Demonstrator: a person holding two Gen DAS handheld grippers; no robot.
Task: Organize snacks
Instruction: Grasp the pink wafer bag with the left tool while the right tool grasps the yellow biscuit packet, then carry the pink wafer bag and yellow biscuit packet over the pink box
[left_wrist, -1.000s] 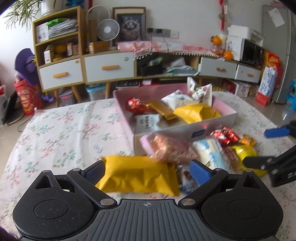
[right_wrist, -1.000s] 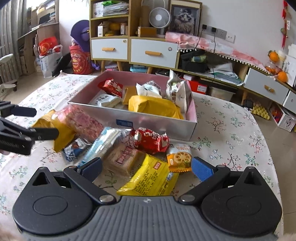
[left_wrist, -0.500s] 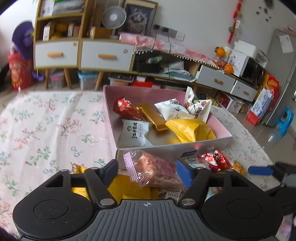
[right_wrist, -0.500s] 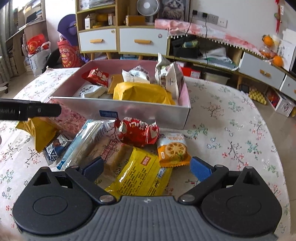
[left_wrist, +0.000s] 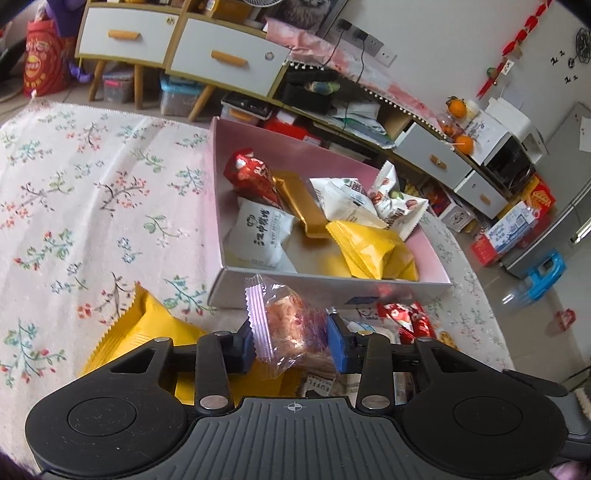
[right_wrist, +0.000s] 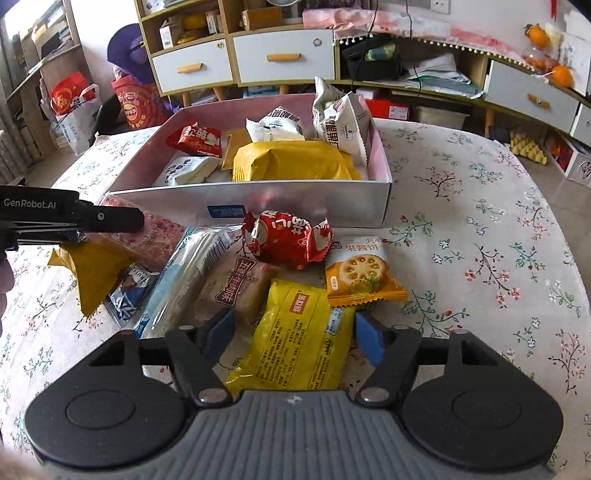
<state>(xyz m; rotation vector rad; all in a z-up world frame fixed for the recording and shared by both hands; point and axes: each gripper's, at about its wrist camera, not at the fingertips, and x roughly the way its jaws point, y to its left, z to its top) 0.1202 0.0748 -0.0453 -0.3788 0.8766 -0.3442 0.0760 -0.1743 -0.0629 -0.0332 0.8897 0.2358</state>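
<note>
Left gripper (left_wrist: 291, 341): jaws closed onto a clear pink-striped snack packet (left_wrist: 286, 325), held just in front of the pink box (left_wrist: 436, 258). Right gripper (right_wrist: 295, 332): jaws apart, straddling a yellow packet (right_wrist: 295, 339) lying on the floral tablecloth (right_wrist: 480, 236), not gripping it. Box already holds several snacks.

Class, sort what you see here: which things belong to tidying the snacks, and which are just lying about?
Part of the job: pink snack packet, left gripper, box, yellow packet, right gripper.
Lying about: drawers, oranges, blue stool.
</note>
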